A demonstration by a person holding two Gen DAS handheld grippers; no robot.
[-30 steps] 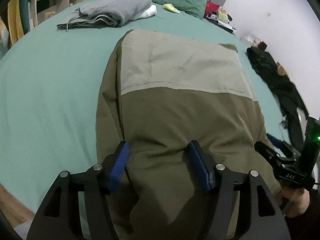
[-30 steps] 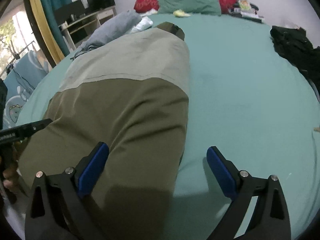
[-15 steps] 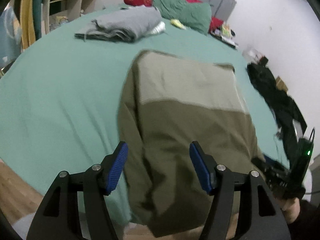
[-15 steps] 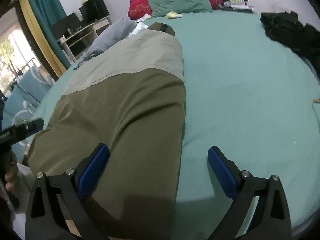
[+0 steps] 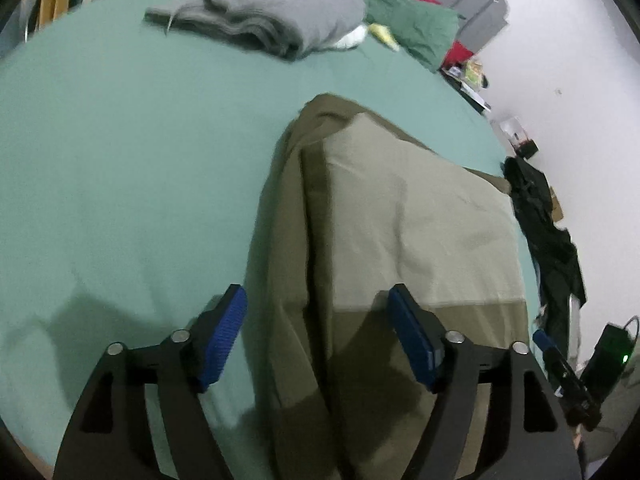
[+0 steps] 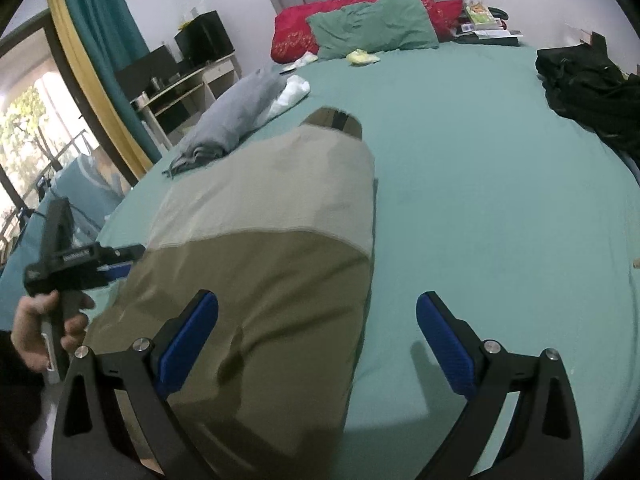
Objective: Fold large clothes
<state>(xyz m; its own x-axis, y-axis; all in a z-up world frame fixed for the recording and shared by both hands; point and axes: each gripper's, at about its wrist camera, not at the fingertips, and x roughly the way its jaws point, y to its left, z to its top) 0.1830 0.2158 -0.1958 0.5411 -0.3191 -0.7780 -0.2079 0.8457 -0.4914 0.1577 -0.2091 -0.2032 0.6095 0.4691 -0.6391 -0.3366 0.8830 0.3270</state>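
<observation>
Lying lengthwise on the green bed (image 5: 120, 168), a soft two-tone olive garment (image 5: 400, 240) looks limp and best pinched at its near edge. Left gripper (image 5: 318, 330), just opened wider, straddles its fold; right gripper (image 6: 318, 344) gapes empty. Folded grey sweatshirt (image 5: 280, 20) and black clothes (image 6: 592, 92) lie clear.

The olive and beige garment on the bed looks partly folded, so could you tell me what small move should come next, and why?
Probably lower the left gripper onto the garment's left edge and close on it. Its jaws have just been opening and straddle that edge without pressing it; the right gripper is open too, over the opposite edge. Nothing is held, and the garment lies long on the bed, so another fold seems due.
</observation>
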